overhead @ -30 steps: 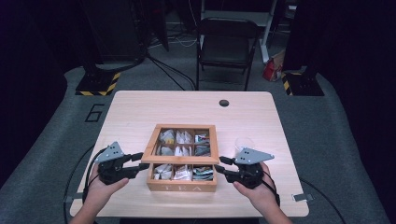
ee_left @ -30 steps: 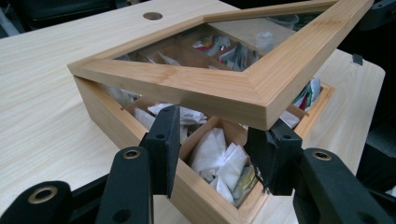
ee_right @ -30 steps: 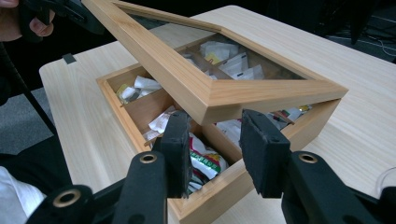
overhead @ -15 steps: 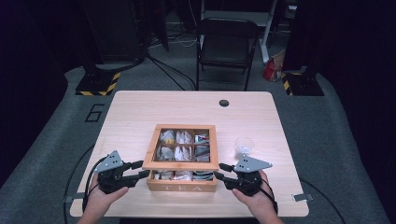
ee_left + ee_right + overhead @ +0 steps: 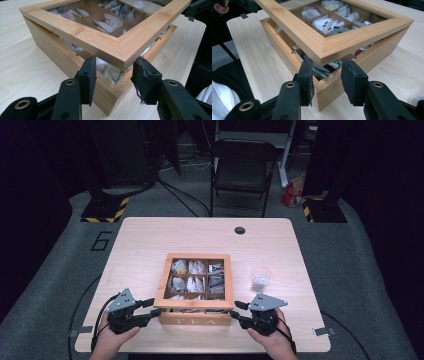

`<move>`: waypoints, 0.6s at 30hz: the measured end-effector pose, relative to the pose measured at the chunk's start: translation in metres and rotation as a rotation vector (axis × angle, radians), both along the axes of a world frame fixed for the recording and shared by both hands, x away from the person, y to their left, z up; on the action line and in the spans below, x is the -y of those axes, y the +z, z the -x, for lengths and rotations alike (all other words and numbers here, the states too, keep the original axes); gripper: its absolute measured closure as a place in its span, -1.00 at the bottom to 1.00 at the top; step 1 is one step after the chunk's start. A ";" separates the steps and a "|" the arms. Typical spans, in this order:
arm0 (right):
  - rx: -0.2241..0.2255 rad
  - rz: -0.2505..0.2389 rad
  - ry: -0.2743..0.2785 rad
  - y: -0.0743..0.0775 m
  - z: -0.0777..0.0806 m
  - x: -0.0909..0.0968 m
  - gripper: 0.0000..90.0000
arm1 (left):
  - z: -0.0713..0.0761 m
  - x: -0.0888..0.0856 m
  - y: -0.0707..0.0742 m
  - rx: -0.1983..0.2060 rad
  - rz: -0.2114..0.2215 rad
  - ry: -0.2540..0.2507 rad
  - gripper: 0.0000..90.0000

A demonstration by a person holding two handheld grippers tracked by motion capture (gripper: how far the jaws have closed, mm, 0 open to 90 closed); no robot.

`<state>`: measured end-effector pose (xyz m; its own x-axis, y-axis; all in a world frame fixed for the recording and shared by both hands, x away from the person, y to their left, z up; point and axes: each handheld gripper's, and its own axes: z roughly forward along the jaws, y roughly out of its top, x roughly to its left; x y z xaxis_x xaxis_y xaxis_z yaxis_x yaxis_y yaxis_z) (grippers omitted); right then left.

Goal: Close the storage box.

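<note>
The bamboo tea box with its glass-paned wooden lid sits near my edge of the pale surface. My left tongs and right tongs each grasp a front lid corner, lid ajar.

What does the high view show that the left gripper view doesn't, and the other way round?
The high view takes in the clear cup beside the tea box, the black chair beyond the table, and both hands at the box's front corners. The left gripper view, up close, reveals the gap under the raised lid, with tea bags inside it and the lid's corner between its jaws. Both share the wooden box, its windowed lid and the table.
</note>
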<state>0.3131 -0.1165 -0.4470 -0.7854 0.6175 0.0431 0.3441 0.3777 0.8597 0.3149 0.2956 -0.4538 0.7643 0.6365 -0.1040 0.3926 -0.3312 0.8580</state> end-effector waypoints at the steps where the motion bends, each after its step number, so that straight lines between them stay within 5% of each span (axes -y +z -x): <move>1: -0.003 0.001 0.002 -0.001 0.000 0.000 0.37 | 0.000 0.000 -0.001 0.005 -0.004 0.001 0.21; 6: -0.016 0.005 0.007 -0.004 0.002 0.000 0.36 | 0.001 0.001 -0.004 -0.029 -0.004 -0.007 0.20; 11: -0.017 -0.027 -0.006 -0.002 0.001 0.003 0.37 | 0.002 0.006 -0.013 -0.051 -0.094 -0.024 0.20; 18: -0.033 -0.031 -0.009 -0.004 -0.001 0.005 0.37 | 0.003 -0.002 -0.013 -0.045 -0.023 -0.008 0.20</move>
